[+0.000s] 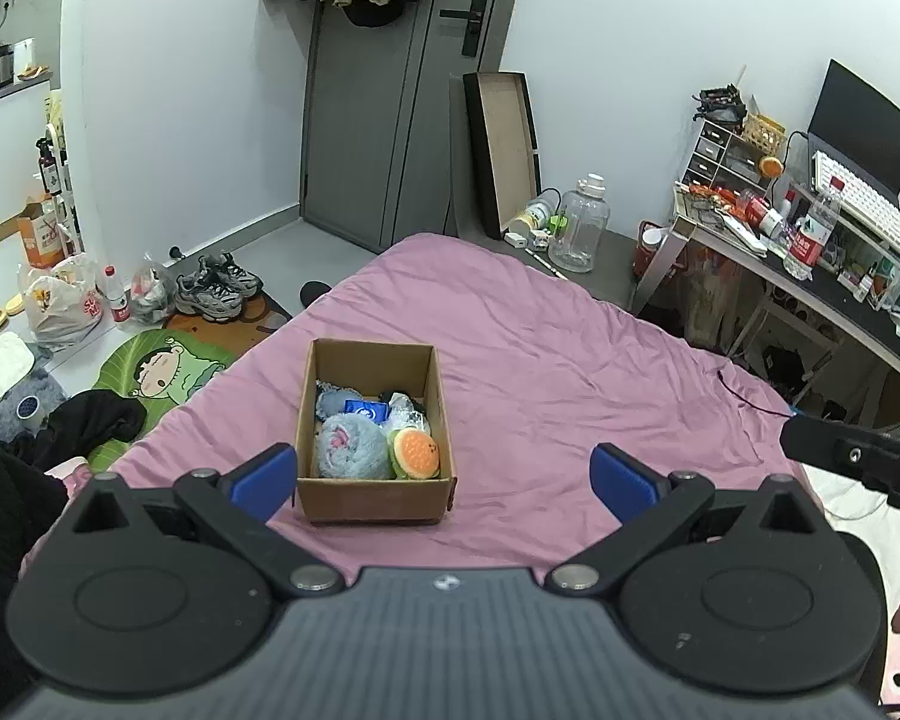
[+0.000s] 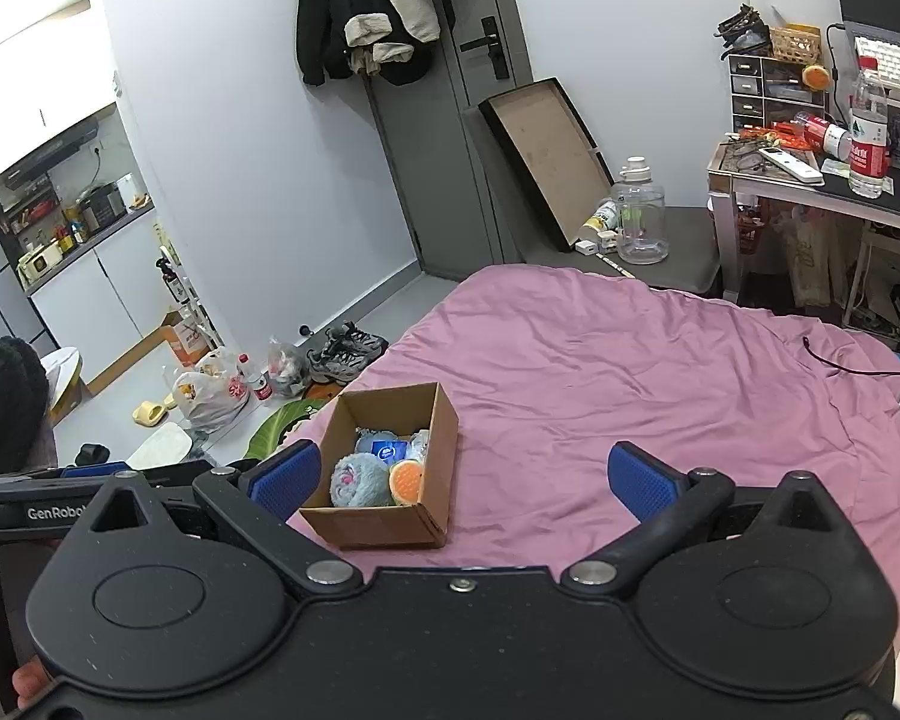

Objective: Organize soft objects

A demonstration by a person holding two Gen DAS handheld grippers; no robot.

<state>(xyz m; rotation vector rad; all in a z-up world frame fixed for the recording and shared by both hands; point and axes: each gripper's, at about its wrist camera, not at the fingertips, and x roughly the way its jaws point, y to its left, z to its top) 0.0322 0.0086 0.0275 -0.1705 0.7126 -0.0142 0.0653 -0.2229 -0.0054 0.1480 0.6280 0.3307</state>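
Note:
A cardboard box (image 1: 373, 501) stands on the pink bed sheet (image 1: 570, 372). It holds a fluffy blue-grey plush (image 1: 351, 449), a burger-shaped plush (image 1: 415, 453), a blue packet (image 1: 366, 410) and other soft items. My left gripper (image 1: 444, 480) is open and empty, held above the bed just behind the box. My right gripper (image 2: 462, 480) is open and empty, to the right of the box (image 2: 384, 525), where the same plush (image 2: 360, 480) and burger (image 2: 406, 480) show. The right gripper's tip shows at the right edge of the left wrist view (image 1: 858, 456).
The bed's left edge drops to a floor with shoes (image 1: 219, 288), plastic bags (image 1: 66, 300), a green cartoon mat (image 1: 162, 372) and black clothing (image 1: 90, 420). A cluttered desk (image 1: 810, 264) stands right of the bed. A grey door (image 1: 390, 120) and a water jug (image 1: 579, 228) lie beyond.

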